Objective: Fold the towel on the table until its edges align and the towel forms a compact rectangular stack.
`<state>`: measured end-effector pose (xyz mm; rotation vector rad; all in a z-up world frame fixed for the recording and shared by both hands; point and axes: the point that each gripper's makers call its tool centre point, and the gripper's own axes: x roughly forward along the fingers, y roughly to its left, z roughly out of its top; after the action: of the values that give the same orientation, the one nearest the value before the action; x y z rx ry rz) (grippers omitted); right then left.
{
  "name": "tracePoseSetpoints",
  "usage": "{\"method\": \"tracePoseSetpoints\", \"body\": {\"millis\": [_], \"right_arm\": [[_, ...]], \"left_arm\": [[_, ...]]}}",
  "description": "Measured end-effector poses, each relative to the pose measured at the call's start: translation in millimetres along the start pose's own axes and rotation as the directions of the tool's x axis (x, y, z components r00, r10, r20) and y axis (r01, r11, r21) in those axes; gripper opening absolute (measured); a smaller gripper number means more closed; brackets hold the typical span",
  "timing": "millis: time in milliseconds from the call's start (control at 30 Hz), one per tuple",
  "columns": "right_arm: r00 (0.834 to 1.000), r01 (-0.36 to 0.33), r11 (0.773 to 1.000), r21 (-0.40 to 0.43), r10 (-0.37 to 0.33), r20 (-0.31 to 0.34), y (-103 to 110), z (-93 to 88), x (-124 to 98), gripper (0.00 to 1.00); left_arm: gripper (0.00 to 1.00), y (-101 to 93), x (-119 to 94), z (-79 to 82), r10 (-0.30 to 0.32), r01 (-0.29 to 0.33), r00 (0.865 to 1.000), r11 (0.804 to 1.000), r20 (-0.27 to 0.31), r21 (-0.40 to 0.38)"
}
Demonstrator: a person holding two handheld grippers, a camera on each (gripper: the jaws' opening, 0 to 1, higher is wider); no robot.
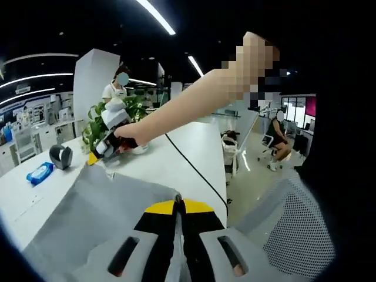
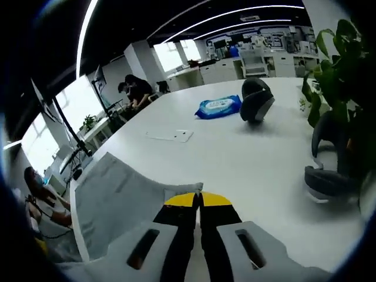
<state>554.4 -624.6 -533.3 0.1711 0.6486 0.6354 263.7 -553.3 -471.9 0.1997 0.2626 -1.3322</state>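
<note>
Towel [image 1: 100,217] pinched at an edge in both my grippers, left gripper [image 1: 179,207] and right gripper [image 2: 198,200] each clamped on grey cloth, lifted over the white table [image 2: 247,158]. Soft, light, floppy; best gripped at corners so the edges meet.

**Head count on the bench**

One grey towel [image 1: 100,217] spread on the one white bench [image 1: 194,147]. Two grippers on it: the left gripper [image 1: 179,205], and the right gripper [image 1: 106,147] at the towel's far corner. Beyond the towel, one blue wipes packet [image 2: 218,106] and one dark tape dispenser [image 2: 256,100] just beside it. One potted plant [image 2: 341,64] near that dispenser, one dark headset [image 2: 323,176] at its foot. One flat white card [image 2: 170,136] between towel and packet. One black cable [image 1: 194,167] crossing the bench.
</note>
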Motion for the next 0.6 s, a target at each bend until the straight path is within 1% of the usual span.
{"method": "tracePoseSetpoints", "body": {"millis": [67, 100, 133, 167, 233, 267, 300, 400, 433, 467, 500, 567, 600], "right_arm": [[1.0, -0.015, 1.0, -0.009, 0.015, 0.021, 5.8, 11.0, -8.2, 0.0], [0.999, -0.02, 1.0, -0.011, 0.02, 0.025, 6.9, 12.9, -9.3, 0.0], [0.999, -0.031, 0.999, -0.015, 0.032, 0.039, 10.7, 21.5, -16.5, 0.0], [0.998, -0.035, 0.999, -0.018, 0.036, 0.052, 10.7, 26.4, -19.6, 0.0], [0.997, -0.033, 0.999, -0.021, 0.034, 0.075, 11.5, 37.0, -30.1, 0.0], [0.995, -0.033, 0.999, -0.013, 0.034, 0.093, 10.9, 43.8, -37.0, 0.0], [0.994, -0.039, 0.999, -0.01, 0.04, 0.104, 11.2, 48.1, -41.8, 0.0], [0.989, -0.053, 0.999, -0.008, 0.054, 0.138, 11.3, 63.3, -61.1, 0.0], [0.987, -0.058, 0.998, -0.013, 0.059, 0.148, 13.1, 67.0, -67.8, 0.0], [0.986, -0.059, 0.998, -0.016, 0.061, 0.157, 13.5, 71.1, -74.2, 0.0], [0.984, -0.057, 0.998, -0.022, 0.06, 0.17, 14.0, 76.8, -83.7, 0.0], [0.979, -0.056, 0.998, -0.033, 0.061, 0.193, 12.5, 87.5, -99.4, 0.0], [0.978, -0.054, 0.998, -0.035, 0.059, 0.2, 11.2, 91.4, -105.4, 0.0]], "left_arm": [[0.03, -5.2, 2.6, 16.9, -0.018, 0.017, 0.999, 0.999, 0.028, 0.037], [0.03, -6.9, 3.1, 23.9, -0.021, 0.019, 0.999, 0.999, 0.039, 0.036], [0.03, -9.3, 4.0, 34.6, -0.028, 0.027, 0.998, 0.999, 0.052, 0.03], [0.03, -10.3, 5.3, 44.5, -0.028, 0.026, 0.998, 0.999, 0.054, 0.023], [0.03, -10.1, 5.9, 61.7, -0.008, 0.006, 0.997, 1.0, 0.076, 0.025], [0.03, -7.4, 5.1, 76.2, 0.026, -0.03, 0.994, 0.999, 0.107, 0.035], [0.03, -10.0, 4.4, 83.7, 0.025, -0.029, 0.993, 0.999, 0.114, 0.029], [0.03, -14.7, 1.7, 114.4, 0.045, -0.053, 0.984, 0.997, 0.172, 0.047], [0.03, -16.5, 1.7, 119.9, 0.043, -0.051, 0.983, 0.998, 0.179, 0.038], [0.03, -17.7, 2.0, 128.3, 0.054, -0.061, 0.98, 0.998, 0.194, 0.031], [0.03, -18.2, 2.6, 133.1, 0.064, -0.069, 0.977, 0.998, 0.206, 0.016], [0.03, -20.3, 5.2, 146.8, 0.096, -0.083, 0.963, 0.995, 0.252, -0.059], [0.03, -22.3, 7.4, 150.6, 0.1, -0.087, 0.961, 0.994, 0.26, -0.062]]}}
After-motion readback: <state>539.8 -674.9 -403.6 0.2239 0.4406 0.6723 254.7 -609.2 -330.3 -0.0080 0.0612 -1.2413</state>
